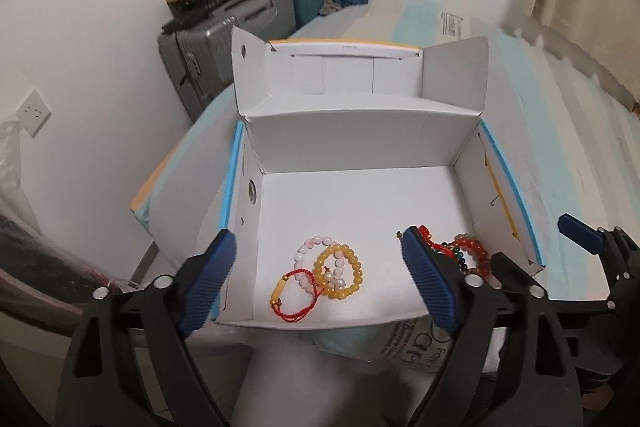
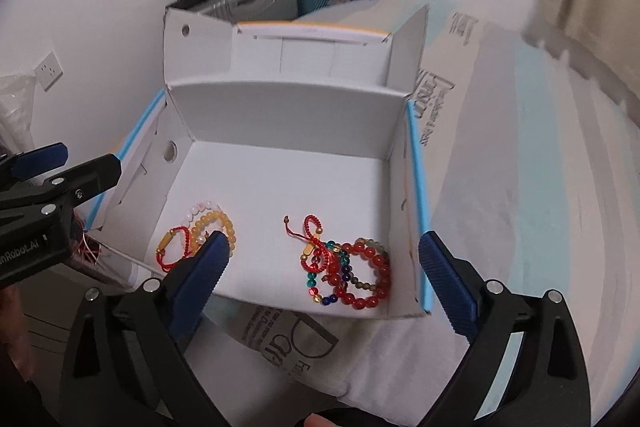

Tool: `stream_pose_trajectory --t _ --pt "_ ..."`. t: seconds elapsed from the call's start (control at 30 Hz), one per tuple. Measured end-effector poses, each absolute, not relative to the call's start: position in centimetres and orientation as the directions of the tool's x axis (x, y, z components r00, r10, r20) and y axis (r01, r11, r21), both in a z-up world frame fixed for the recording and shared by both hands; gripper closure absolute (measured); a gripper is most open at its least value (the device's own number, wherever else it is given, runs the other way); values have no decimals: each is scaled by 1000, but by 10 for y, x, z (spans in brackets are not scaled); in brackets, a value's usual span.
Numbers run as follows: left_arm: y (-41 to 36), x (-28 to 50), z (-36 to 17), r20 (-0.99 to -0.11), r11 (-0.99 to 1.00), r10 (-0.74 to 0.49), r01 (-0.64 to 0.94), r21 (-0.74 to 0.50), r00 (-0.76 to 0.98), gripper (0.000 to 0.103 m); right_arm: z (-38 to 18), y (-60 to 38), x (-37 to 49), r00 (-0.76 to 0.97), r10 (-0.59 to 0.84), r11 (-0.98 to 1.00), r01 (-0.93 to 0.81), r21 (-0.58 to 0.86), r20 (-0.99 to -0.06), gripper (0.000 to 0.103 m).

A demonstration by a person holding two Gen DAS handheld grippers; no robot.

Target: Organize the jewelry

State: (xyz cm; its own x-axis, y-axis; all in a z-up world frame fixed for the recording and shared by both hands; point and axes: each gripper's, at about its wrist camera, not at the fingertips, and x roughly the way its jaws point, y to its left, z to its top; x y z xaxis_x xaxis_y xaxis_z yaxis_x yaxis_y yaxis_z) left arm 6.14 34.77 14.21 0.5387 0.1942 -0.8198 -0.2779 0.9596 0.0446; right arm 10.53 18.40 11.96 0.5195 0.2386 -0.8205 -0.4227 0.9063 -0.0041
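Both tools hover just short of the white box (image 2: pixel 280 131), and nothing is in either grip: the left gripper (image 1: pixel 318 283) gapes wide over the left pile, the right gripper (image 2: pixel 326 269) stands equally wide over the right one. Inside on the floor sit two separate clusters – yellow bead bracelet (image 1: pixel 340 271), pink bead bracelet (image 1: pixel 310 253) and a red cord bracelet (image 1: pixel 294 297) overlapping on the left; red bead bracelet (image 2: pixel 366 277), a multicolour bead strand (image 2: pixel 332 277) and another red cord piece (image 2: pixel 312 235) tangled on the right. Sorting looks well along, everything boxed; untangling may remain
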Motion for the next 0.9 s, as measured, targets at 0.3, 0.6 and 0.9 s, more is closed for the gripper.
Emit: stream_pose_trajectory --t 0.3,0.6,0.9 --pt "334 22 156 -780 955 206 -295 30 591 6 134 156 67 582 250 920 -392 3 -774 8" --pt "314 -27 154 -709 955 245 -293 56 661 6 124 129 27 598 248 926 -377 5 -762 7" --pt "303 -54 130 -724 954 240 -294 53 647 6 110 116 2 590 250 930 -368 20 -768 7"
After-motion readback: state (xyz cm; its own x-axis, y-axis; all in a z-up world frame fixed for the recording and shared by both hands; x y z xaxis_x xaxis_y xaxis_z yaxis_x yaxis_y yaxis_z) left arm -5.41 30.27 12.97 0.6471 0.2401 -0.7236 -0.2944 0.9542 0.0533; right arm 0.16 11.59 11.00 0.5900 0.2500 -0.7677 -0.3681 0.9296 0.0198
